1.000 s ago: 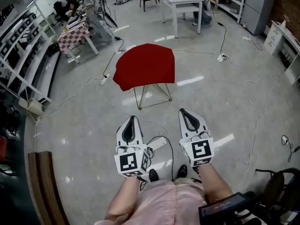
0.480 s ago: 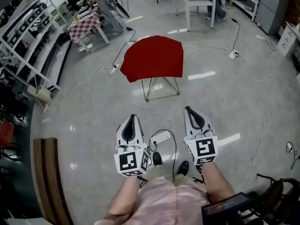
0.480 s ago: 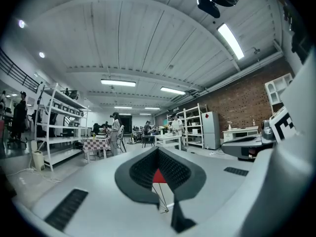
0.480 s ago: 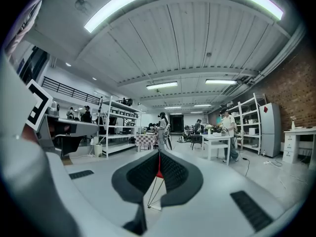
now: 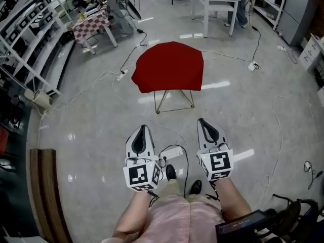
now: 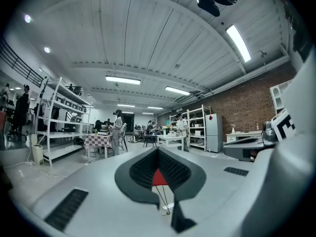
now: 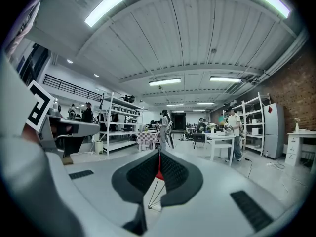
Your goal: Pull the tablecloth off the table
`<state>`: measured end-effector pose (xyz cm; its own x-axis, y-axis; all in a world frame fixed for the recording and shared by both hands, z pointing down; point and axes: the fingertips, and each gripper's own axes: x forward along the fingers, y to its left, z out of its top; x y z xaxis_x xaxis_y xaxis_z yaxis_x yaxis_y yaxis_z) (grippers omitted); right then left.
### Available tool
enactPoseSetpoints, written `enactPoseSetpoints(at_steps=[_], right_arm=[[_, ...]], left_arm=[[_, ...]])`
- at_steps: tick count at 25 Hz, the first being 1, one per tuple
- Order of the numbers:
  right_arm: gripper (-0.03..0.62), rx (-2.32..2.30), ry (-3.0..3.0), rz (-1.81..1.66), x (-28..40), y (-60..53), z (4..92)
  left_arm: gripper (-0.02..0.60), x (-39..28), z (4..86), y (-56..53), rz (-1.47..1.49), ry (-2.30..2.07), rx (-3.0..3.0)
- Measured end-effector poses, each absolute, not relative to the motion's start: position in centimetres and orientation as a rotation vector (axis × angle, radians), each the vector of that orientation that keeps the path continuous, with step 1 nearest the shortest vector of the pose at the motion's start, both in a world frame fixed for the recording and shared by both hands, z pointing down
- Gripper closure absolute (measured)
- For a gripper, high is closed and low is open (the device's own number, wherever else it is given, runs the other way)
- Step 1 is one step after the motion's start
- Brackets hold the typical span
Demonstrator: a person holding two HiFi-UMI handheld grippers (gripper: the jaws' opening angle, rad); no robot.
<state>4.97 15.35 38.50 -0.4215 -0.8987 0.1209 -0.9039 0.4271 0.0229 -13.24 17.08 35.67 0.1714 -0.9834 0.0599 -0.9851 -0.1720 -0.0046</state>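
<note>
Head view: finds red tablecloth [image 5: 169, 65] draped over a small wire-legged table [image 5: 174, 109], out on the grey floor, well apart from both grippers. Holds left gripper [image 5: 142, 131] and right gripper [image 5: 204, 124] low, side by side, pointing toward it. Left gripper view: looks along jaws pressed together, nothing gripped, a sliver of red far off in the notch. Right gripper view: likewise closed and empty. Cannot tell what sits on the shelving racks [image 5: 35, 34] at left.

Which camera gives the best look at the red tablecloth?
The head view: the whole red tablecloth shows, draped over the wire-legged table. Both gripper views catch only a red sliver beyond their jaws.
</note>
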Motion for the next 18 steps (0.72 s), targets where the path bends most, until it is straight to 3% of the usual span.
enactPoseSetpoints(at_steps=[18], right_arm=[[0.574, 1.709, -2.490, -0.068, -4.9, 4.4, 35.5]], left_arm=[[0.557, -22.7, 34.2, 4.5, -0.053, -1.910, 2.463]])
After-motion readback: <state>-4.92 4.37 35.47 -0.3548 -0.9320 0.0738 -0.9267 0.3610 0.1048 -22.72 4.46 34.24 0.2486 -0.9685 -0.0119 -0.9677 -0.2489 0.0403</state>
